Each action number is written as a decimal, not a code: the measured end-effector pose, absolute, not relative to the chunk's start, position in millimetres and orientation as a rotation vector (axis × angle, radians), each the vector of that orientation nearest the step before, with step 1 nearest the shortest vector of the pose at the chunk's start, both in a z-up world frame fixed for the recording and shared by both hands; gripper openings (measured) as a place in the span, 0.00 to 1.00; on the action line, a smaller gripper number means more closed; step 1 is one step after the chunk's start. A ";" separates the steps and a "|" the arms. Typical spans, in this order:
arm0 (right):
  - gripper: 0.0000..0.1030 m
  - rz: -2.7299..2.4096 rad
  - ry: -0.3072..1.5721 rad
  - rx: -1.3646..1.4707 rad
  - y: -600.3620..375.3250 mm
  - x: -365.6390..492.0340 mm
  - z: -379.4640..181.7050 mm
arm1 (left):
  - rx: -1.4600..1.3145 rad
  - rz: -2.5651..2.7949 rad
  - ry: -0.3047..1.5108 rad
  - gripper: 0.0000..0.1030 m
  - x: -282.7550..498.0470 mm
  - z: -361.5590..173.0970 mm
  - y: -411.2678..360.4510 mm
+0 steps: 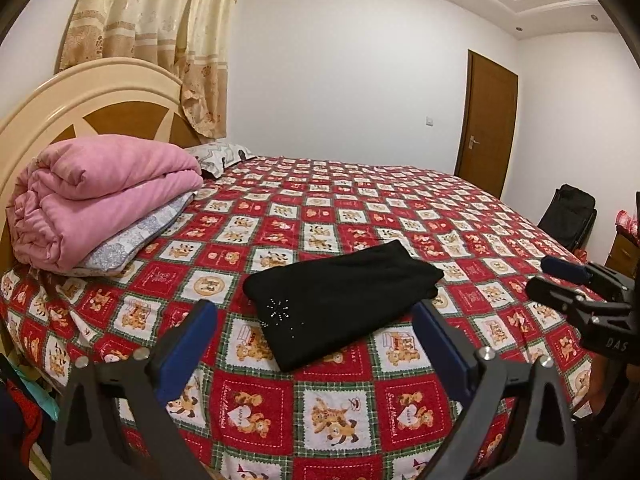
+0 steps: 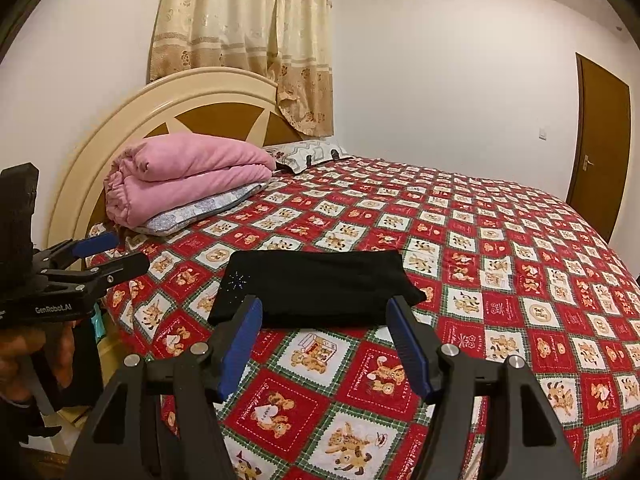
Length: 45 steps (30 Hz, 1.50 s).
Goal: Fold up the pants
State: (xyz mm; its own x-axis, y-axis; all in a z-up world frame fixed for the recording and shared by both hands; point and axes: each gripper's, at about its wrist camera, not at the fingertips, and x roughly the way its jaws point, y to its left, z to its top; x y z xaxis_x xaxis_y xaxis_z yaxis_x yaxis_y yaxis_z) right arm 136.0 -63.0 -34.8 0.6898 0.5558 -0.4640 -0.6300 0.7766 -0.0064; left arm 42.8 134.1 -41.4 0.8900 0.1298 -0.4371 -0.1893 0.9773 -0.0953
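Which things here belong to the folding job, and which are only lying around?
Belong to the job:
- black pants, folded on the bed cover
- left gripper, open, empty
- right gripper, open, empty

Just lying around:
- pink blanket
- grey patterned pillow under it
- zigzag pillow
- black bag on the floor

Matt black cloth pants [image 1: 340,300] on printed cotton bedspread [image 1: 400,216]
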 end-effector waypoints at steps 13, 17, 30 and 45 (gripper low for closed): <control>0.66 0.682 0.464 -0.182 -60.7 134.7 -34.4 | -0.139 0.170 0.443 0.97 42.2 -41.5 135.7; 0.66 0.684 0.462 -0.178 -60.4 134.0 -35.1 | -0.139 0.169 0.444 0.97 42.5 -41.5 135.9; 0.66 0.690 0.472 -0.170 -60.8 134.5 -39.0 | -0.141 0.169 0.450 0.97 41.6 -43.8 136.6; 0.66 0.694 0.468 -0.175 -59.7 131.8 -41.6 | -0.138 0.178 0.453 0.98 41.2 -44.7 136.2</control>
State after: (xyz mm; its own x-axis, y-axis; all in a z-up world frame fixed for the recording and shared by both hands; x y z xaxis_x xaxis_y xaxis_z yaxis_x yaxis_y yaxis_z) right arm 131.8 -59.7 -41.6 0.6703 0.5741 -0.4703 -0.6512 0.7589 -0.0017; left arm 41.2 136.2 -44.7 0.8840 0.1397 -0.4462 -0.2010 0.9752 -0.0929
